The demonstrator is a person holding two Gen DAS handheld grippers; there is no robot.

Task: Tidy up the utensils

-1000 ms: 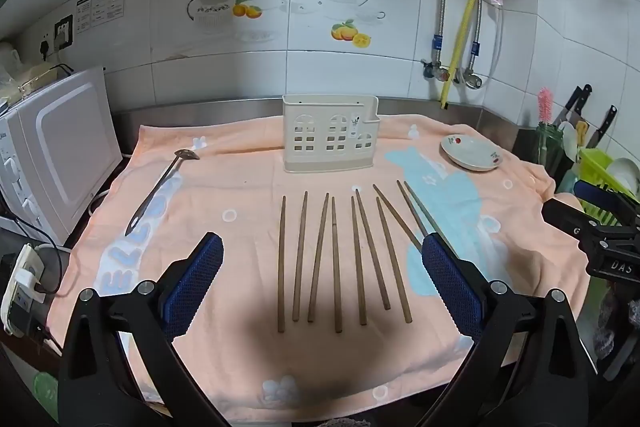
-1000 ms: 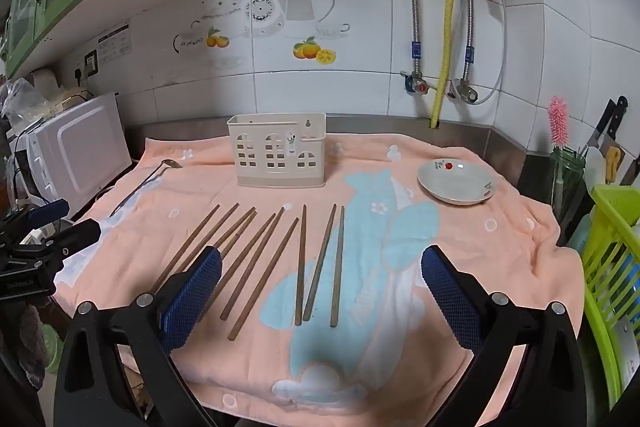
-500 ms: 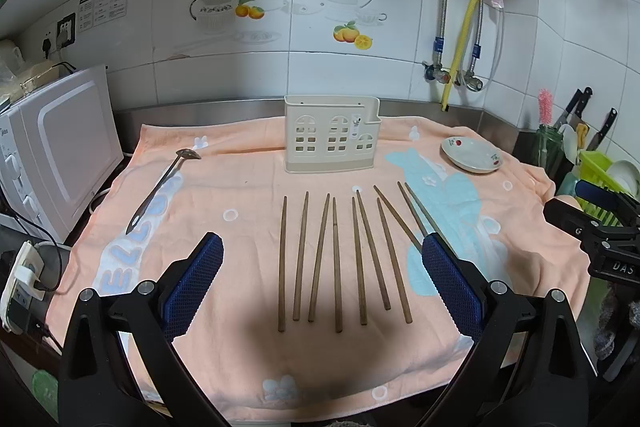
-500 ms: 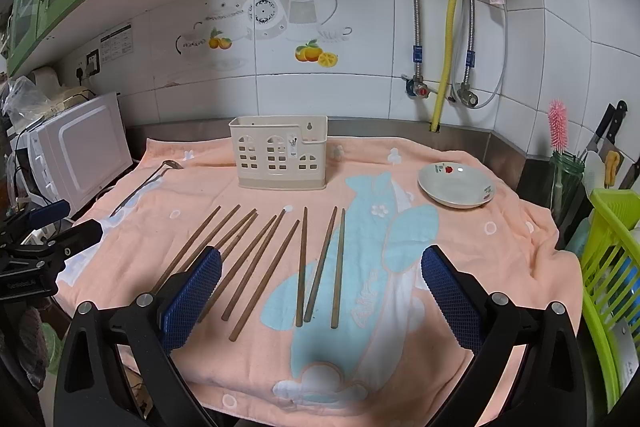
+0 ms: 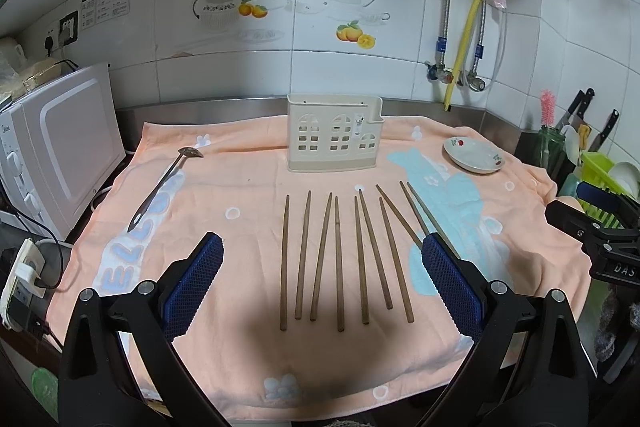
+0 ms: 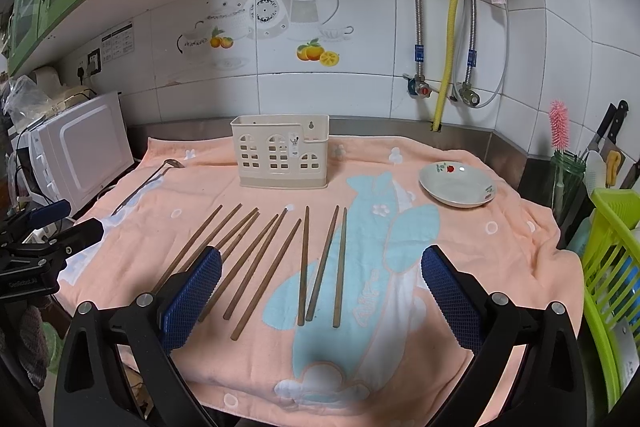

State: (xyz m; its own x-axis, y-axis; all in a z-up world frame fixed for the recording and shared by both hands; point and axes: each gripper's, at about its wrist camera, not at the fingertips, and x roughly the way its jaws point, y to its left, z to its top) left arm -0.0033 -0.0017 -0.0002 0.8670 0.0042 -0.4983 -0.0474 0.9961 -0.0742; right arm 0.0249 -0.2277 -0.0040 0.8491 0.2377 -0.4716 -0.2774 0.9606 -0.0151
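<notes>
Where legible, "DAS" on right tool (image 5: 596,223)

Right finger of left gripper (image 5: 322,279) covers lower ends of rightmost chopsticks (image 5: 424,215). In right wrist view, left finger of right gripper (image 6: 321,285) hides lower ends of leftmost chopsticks, left of utensil holder (image 6: 280,151). Inside of utensil holder not visible, front wall blocks it. Notice (image 5: 106,7) on wall, far left of holder: print too small to read. Green dish rack (image 6: 614,267), far right of holder, cut by picture edge. Microwave (image 5: 52,147) partly cut at left edge.
</notes>
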